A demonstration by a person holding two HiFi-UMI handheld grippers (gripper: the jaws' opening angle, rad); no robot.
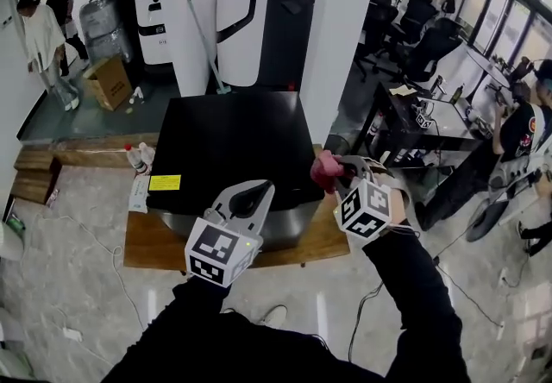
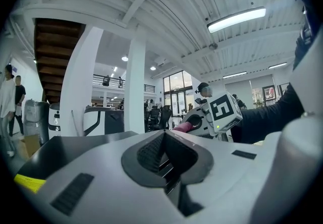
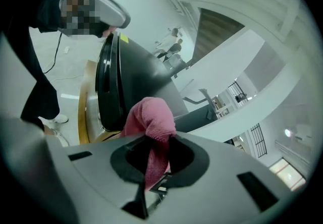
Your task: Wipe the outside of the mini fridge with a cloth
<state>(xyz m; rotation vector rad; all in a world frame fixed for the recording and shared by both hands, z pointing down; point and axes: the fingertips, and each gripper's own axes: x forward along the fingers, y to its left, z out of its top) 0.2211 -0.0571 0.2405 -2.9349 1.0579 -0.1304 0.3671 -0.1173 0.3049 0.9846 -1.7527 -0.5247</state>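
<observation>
2 grippers: both are held low at the near end of the mini fridge (image 1: pixel 228 144), 1 on each side of its front.
Right gripper (image 1: pixel 341 170): it is clenched on a pink cloth (image 1: pixel 326 172); a bunched wad is left standing proud of the jaws, judged so that soft fabric, not plastic, meets the casing.
Cloth position: it is held just beside the fridge's near right corner; contact cannot be confirmed.
Left gripper (image 1: pixel 250 197): its jaws are closed together with nothing between them; it is parked above the front edge, judged to be kept clear of the wiping side.
Fridge: a black, glossy top is seen, with 1 yellow label (image 1: pixel 164 183) at the near left; the front is silver.
Support: the fridge is stood on a low wooden platform (image 1: pixel 155 243); 1 bottle (image 1: pixel 136 159) is lying at its left.
Floor: pale polished stone (image 1: pixel 69 286) is crossed by loose cables.
Room: a white column (image 1: pixel 194 10), a cardboard box (image 1: pixel 108 81) and office chairs (image 1: pixel 423 36) are seen beyond.
</observation>
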